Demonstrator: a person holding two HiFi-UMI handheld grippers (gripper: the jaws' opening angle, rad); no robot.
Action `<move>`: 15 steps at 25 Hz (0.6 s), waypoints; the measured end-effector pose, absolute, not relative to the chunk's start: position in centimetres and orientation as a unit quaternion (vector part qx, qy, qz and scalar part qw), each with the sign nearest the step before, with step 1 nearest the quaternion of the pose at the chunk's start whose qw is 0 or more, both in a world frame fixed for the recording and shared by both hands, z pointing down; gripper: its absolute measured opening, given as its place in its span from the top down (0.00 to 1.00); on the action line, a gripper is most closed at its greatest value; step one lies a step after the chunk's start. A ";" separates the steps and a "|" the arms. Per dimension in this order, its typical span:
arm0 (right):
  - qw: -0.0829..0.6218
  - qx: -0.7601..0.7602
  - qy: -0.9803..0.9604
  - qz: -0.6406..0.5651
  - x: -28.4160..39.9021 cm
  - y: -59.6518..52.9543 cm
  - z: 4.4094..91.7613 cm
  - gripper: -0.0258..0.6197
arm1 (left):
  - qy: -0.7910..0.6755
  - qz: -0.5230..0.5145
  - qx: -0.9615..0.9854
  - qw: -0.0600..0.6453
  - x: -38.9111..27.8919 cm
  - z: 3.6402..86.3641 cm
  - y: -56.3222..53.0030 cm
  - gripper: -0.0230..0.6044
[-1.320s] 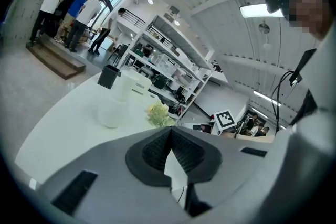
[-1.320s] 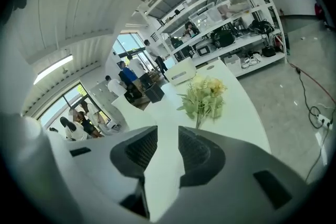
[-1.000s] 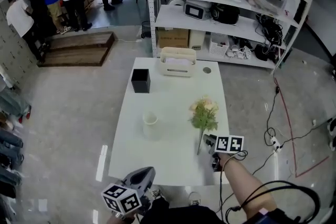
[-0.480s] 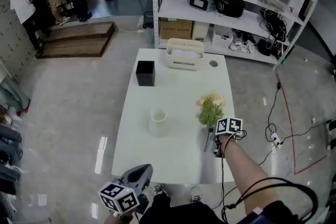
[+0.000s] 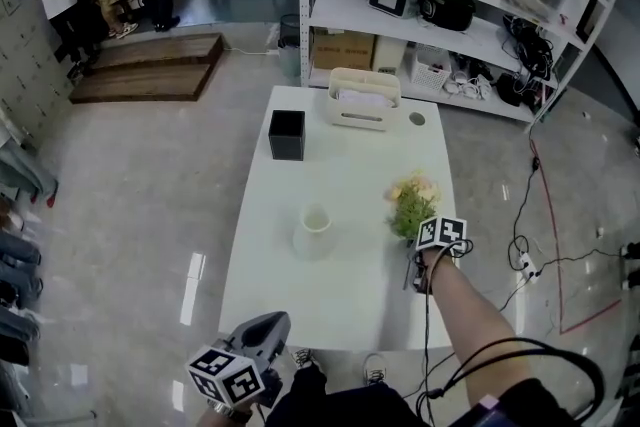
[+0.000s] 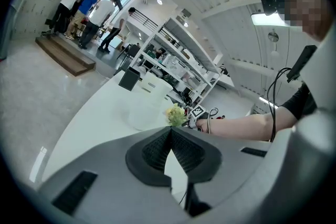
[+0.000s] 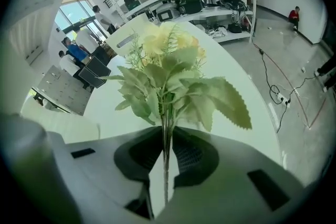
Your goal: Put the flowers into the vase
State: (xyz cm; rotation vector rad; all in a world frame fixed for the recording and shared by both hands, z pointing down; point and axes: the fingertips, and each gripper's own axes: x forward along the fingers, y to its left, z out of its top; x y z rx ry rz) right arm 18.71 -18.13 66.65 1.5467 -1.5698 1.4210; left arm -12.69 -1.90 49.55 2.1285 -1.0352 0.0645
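The flowers (image 5: pixel 413 205) lie on the white table (image 5: pixel 340 310) at the right of centre in the head view, blooms toward the top of the frame and stems trailing down toward the person. The vase (image 5: pixel 314 231) stands well apart to their left. They look like a light artificial sprig. The foliage and pale blooms are soft and would crush or slip, while the thin stems (image 7: pixel 166 165) are stiffer, so the bunched stems just under the leaves are the place to hold. The right gripper (image 7: pixel 167 152) has its jaws closing there with the stems between them, and the pads seem already to press on them, though the wide-angle view makes the last sliver of gap hard to judge. The left gripper (image 6: pixel 170 139) hangs at the lower left of the head view, jaws together and empty. Compared with a second ago, the right gripper's marker cube (image 5: pixel 440 232) has moved from the stem's lower end up against the foliage, and its jaws have narrowed. The vase and left gripper keep their places.
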 end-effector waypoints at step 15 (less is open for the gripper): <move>0.101 0.549 -0.675 0.483 16.7 -19.4 61.2 0.90 | -0.393 0.032 0.848 0.355 -11.9 48.5 -4.3 0.96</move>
